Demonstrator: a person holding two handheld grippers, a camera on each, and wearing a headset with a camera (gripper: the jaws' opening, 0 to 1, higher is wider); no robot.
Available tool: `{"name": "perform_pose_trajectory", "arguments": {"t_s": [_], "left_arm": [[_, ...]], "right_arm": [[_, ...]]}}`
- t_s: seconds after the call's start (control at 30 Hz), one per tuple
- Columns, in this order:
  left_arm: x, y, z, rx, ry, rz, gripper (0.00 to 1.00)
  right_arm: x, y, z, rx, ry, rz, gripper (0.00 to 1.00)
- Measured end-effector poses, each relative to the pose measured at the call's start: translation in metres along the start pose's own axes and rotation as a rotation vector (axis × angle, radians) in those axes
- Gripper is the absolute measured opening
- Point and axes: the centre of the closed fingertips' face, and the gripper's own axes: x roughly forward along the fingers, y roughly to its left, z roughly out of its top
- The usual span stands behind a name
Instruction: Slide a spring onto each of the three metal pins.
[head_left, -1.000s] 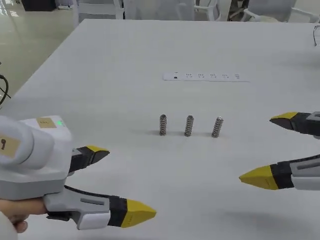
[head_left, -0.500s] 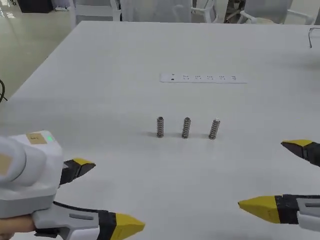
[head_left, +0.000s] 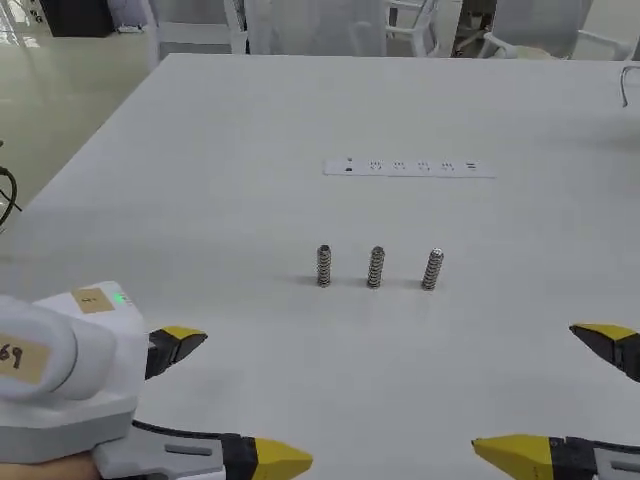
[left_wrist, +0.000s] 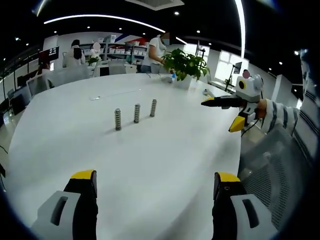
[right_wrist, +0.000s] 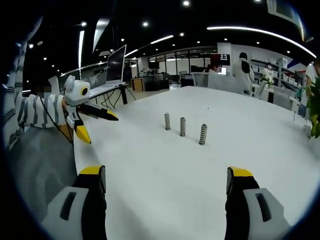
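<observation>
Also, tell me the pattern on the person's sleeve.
Striped, in light and dark bands. The sleeve shows best in the right gripper view.

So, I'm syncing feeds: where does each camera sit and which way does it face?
Head view: worn on the head, looking down at the table and springs; left gripper and right gripper at bottom.
Left gripper view: on the left gripper, facing the springs; right gripper, striped sleeve at right.
Right gripper view: mirrored, left gripper at left.
All share the springs.
</observation>
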Motion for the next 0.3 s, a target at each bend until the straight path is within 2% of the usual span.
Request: {"name": "perform_pose_trajectory", "arguments": {"t_s": [0.1,0.3], "left_arm": [[-0.0005,-0.0010,0.0020,-0.004,-0.009,-0.004,0.94],[0.0006,-0.0016,-0.0013,-0.004,0.005,-0.009,0.94]], "right_arm": [[-0.0032,0.0020,0.0029,0.002,-0.023,0.009,1.00],[-0.0053,0.0000,0.0031,0.002,-0.027,0.004,1.00]]}}
